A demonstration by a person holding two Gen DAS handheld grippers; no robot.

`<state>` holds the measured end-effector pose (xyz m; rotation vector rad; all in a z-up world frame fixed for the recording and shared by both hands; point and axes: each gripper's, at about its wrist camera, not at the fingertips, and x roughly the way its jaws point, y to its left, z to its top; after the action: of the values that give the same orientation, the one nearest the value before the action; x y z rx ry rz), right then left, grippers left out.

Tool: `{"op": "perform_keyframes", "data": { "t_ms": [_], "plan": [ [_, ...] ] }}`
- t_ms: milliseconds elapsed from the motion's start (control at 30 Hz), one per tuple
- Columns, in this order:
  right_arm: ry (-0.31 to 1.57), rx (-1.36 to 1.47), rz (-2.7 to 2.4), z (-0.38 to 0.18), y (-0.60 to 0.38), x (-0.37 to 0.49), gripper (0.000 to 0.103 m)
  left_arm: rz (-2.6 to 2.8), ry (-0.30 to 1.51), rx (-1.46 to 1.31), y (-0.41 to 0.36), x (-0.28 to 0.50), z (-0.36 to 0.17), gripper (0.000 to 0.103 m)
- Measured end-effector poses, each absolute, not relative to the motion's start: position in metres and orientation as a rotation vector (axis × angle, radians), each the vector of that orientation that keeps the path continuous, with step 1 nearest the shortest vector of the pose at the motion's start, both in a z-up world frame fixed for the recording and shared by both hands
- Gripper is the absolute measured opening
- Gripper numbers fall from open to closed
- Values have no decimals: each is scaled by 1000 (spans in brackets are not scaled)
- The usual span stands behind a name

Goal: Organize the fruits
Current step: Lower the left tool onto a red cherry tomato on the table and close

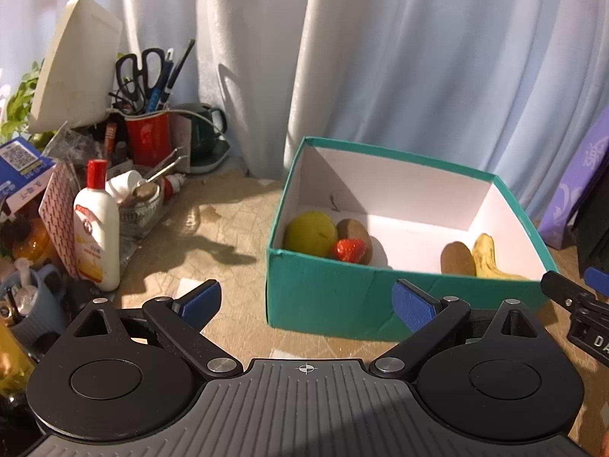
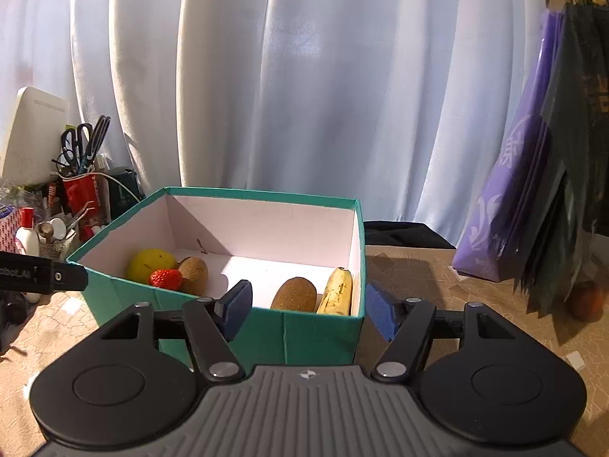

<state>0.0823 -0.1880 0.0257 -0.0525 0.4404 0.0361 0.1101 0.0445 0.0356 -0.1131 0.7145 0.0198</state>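
A teal box with white inside stands on the table; it also shows in the right wrist view. Inside at its left lie a yellow fruit, a kiwi and a strawberry. At its right lie a second kiwi and a banana. The same fruits show in the right wrist view: yellow fruit, strawberry, kiwi, kiwi, banana. My left gripper is open and empty before the box. My right gripper is open and empty at the box's near wall.
Clutter fills the left: a white bottle with a red cap, a red cup of scissors and pens, a dark kettle. White curtains hang behind. Purple and dark bags and a small brown fruit stand at the right.
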Motion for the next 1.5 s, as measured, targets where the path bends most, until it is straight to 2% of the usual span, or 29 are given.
{"op": "perform_keyframes", "data": {
  "t_ms": [267, 600, 733, 1500],
  "plan": [
    [497, -61, 38, 16, -185, 14, 71, 4, 749, -51, 49, 62, 3, 99],
    [573, -48, 76, 5, -175, -13, 71, 22, 822, -34, 43, 37, -31, 97],
    [591, -50, 79, 3, -174, -19, 71, 50, 891, -56, 48, 40, -43, 89],
    [607, -32, 57, 2, -179, -25, 73, 55, 930, -89, 47, 38, -53, 81]
  ]
}}
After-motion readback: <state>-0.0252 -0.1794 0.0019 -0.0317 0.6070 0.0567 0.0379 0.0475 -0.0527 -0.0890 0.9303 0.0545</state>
